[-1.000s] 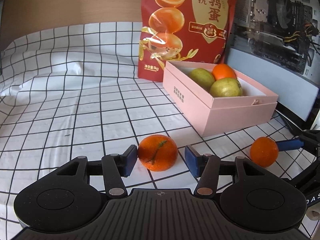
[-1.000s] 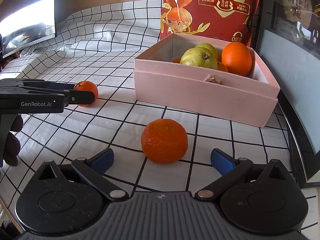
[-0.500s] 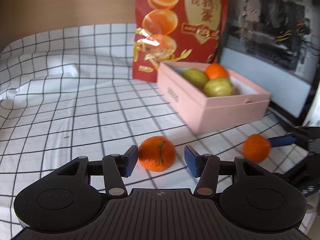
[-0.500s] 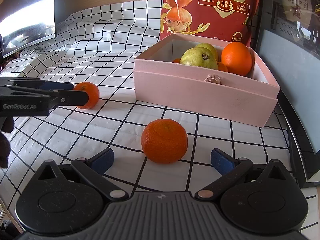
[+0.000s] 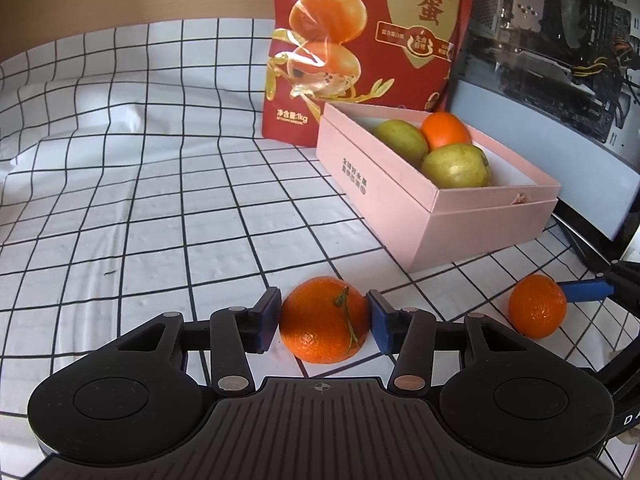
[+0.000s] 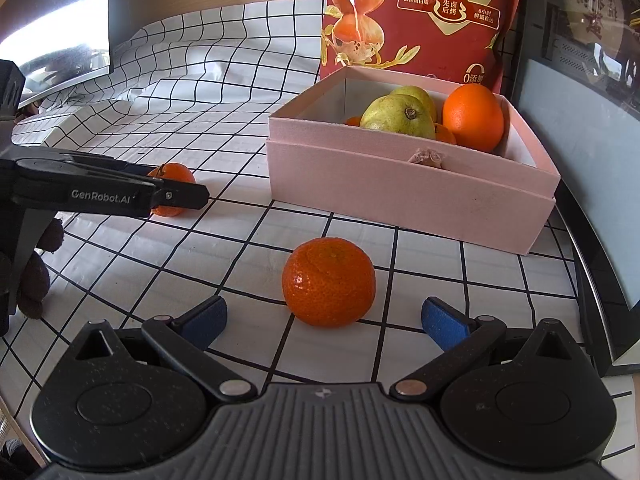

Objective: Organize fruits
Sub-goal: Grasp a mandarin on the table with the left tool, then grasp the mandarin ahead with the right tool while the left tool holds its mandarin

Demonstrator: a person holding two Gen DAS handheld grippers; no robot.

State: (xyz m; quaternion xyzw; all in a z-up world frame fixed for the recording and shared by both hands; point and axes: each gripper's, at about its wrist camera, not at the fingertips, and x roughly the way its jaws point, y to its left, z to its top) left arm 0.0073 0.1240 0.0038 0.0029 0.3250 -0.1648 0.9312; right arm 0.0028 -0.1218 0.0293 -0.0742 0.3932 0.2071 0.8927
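Surroundings: checked cloth covers the table, wrinkled at the far side. Pink box sits open, far right of my left view, with a red snack bag upright just behind it and a glass-sided PC case beyond. Box holds two green pears, a big orange, and smaller orange bits under them, mostly hidden. Nothing lies between either loose fruit and the box.

Fruit: two mandarins on the cloth, both short of the box. Stemmed mandarin has a thin green stalk lying across its skin. Plain mandarin is glossy and pebbled, no stalk showing.

Left gripper: pitched down at the cloth, blue pads on both sides of the stemmed mandarin, jaws closing. Right pad looks in contact, left pad right at the skin; can't confirm full pressure from this angle. Fruit sits on the cloth. From the right view that gripper comes in from the left edge, a dark gloved hand below it.

Right gripper: angled down, fingers spread wide, plain mandarin just ahead of the tips, centred between them, not touched.
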